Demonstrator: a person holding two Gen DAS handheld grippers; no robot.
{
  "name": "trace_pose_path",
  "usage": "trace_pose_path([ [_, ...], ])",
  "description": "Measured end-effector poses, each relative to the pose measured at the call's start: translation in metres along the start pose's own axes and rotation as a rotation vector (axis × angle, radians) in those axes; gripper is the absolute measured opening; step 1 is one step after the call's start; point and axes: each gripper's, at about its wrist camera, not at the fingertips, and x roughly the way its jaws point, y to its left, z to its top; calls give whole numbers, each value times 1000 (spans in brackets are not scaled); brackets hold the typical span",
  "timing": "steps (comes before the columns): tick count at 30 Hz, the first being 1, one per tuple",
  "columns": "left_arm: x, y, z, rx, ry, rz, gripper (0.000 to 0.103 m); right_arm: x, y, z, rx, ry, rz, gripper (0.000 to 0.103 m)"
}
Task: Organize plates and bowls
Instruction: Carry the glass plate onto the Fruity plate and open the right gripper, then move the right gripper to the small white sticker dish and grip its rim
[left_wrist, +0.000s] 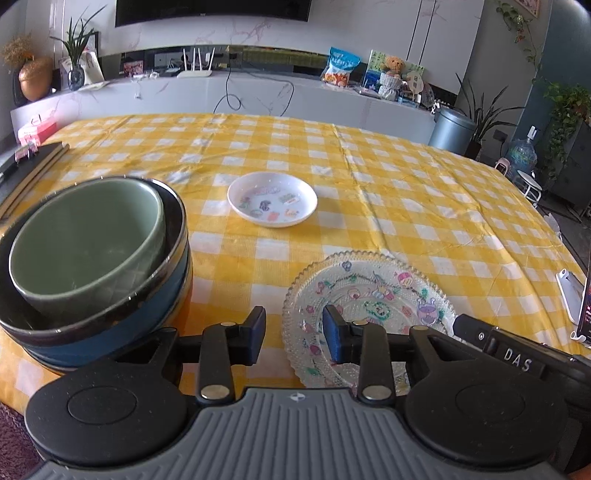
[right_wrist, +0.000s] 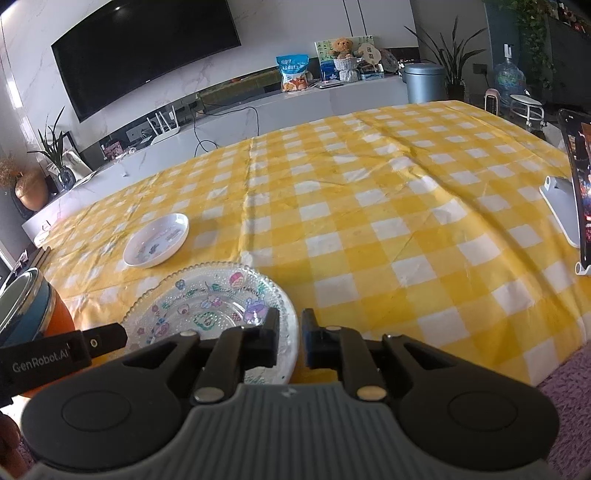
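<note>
- Left gripper (left_wrist: 293, 334) parted, gripping nothing, round clear patterned glass plate (left_wrist: 369, 295) under right finger.
- Right gripper (right_wrist: 290, 341) parted narrowly, straddling that plate's (right_wrist: 207, 306) near rim.

both views sit low at the near edge of the surface (left_wrist: 369, 155), each looking forward along its own hand-held gripper toward the far wall. the left view faces nearly straight; the right view, set to its right, is rolled and angled leftward. they share the glass plate (left_wrist: 369, 295) (right_wrist: 210, 299) close in, the white dish (left_wrist: 272, 199) (right_wrist: 155, 240) farther off — and the tv (right_wrist: 147, 51).
</note>
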Motion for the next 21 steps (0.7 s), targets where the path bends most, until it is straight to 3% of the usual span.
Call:
trace_pose_path([
  [2, 3, 3, -1, -16, 22, -6, 34, 1, -1, 0, 3, 3, -1, 24],
  [4, 4, 5, -2, -25, 36, -22, 20, 1, 0, -1, 2, 4, -3, 24],
  [10, 6, 3, -4, -13, 50, -23, 14, 3, 1, -2, -4, 8, 3, 24],
  [14, 5, 3, -3, -7, 54, -19, 14, 3, 1, -2, -1, 9, 8, 24],
  [17, 1, 5, 1, -8, 32, -5, 16, 1, 1, 1, 4, -10, 20, 34],
  [19, -1, 6, 6, -13, 27, -20, 25, -2, 3, 5, -6, -29, 31, 43],
  [21, -2, 7, 12, -16, 24, -29, 29, -3, 6, 9, -25, -39, 36, 46],
])
